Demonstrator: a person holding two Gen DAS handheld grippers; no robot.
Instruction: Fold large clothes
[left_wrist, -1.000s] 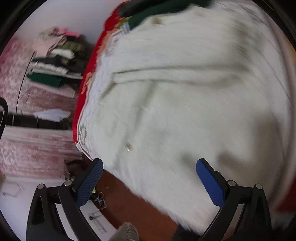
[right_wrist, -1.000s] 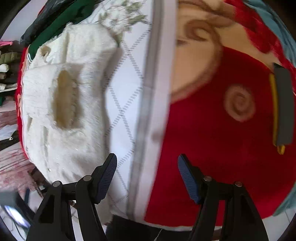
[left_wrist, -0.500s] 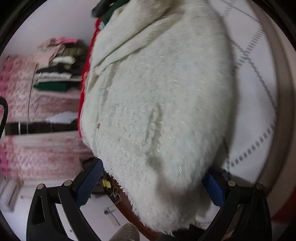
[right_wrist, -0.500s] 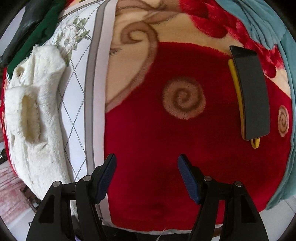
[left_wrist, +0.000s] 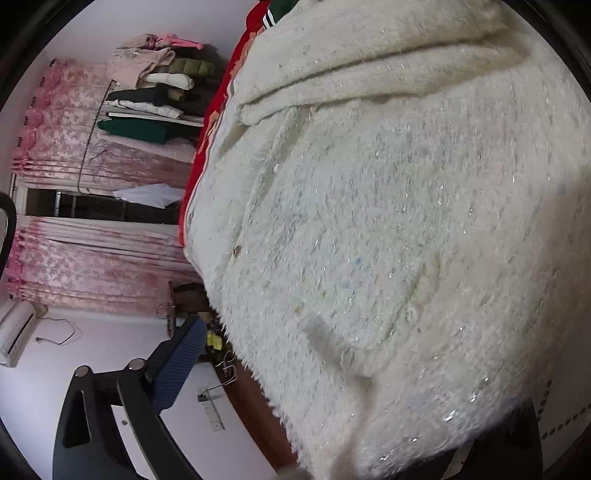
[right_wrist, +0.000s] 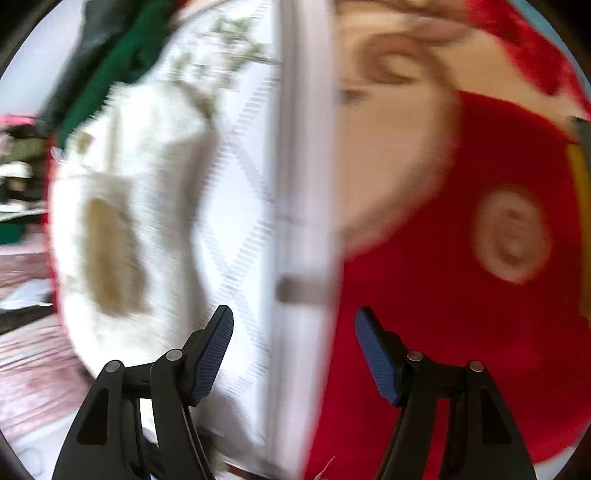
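The fluffy white sweater (left_wrist: 388, 229) fills the centre and right of the left wrist view, its glittery pile draped over the edge of the bed. In the right wrist view the same garment lies blurred at the left of the frame (right_wrist: 122, 221), resting on a white quilt (right_wrist: 243, 206) with a grey diamond pattern. The left gripper (left_wrist: 306, 387) shows only one blue pad (left_wrist: 177, 365) at the lower left; the other finger is hidden under the sweater's hem, so whether it is clamped on the fabric cannot be told. The right gripper (right_wrist: 294, 354) hangs with its jaws spread wide and nothing between them, above the quilt's border and a red blanket (right_wrist: 461, 332). A stack of folded clothes (left_wrist: 155, 88) sits at the upper left, before pink curtains (left_wrist: 81, 258).
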